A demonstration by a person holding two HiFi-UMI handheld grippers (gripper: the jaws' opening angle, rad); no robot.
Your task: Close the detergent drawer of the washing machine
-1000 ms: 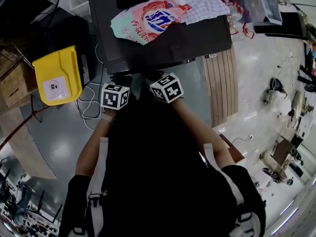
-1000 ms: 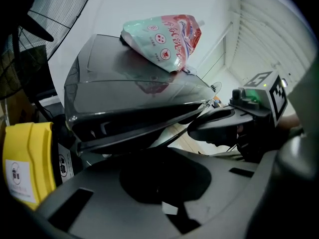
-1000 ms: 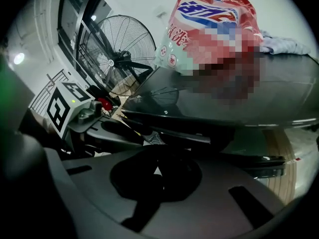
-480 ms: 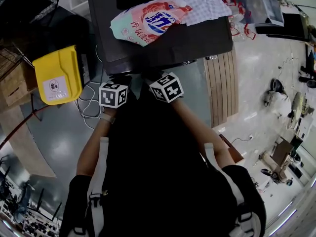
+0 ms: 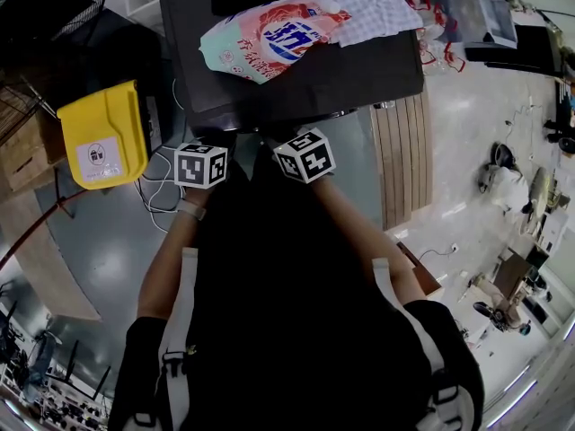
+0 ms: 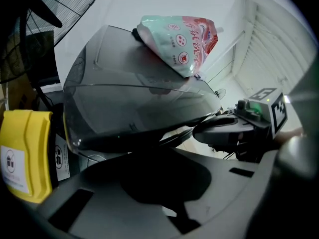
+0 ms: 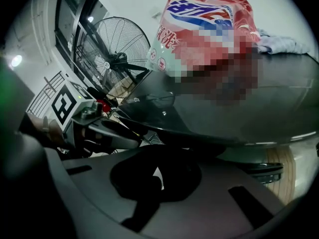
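Observation:
The dark washing machine (image 5: 359,70) is seen from above, and its front face and detergent drawer are hidden under its top edge. Both grippers sit close together at that front edge. My left gripper (image 5: 214,144) points down at the edge below the lid (image 6: 129,78), jaws shut, nothing seen between them (image 6: 167,183). My right gripper (image 5: 275,138) is beside it, also shut and empty (image 7: 149,183). Each gripper shows in the other's view: the right gripper (image 6: 219,128) and the left gripper (image 7: 99,128). The person's body hides everything below the grippers.
A pink and blue detergent bag (image 5: 269,39) and a checked cloth (image 5: 359,3) lie on the machine's top. A yellow container (image 5: 103,137) and loose cables (image 5: 162,191) are on the floor at the left, a fan (image 7: 114,44) behind. Wooden slats (image 5: 404,151) stand at the right.
The left gripper's marker cube has rolled a little and edged toward the machine. The right gripper has stayed where it was.

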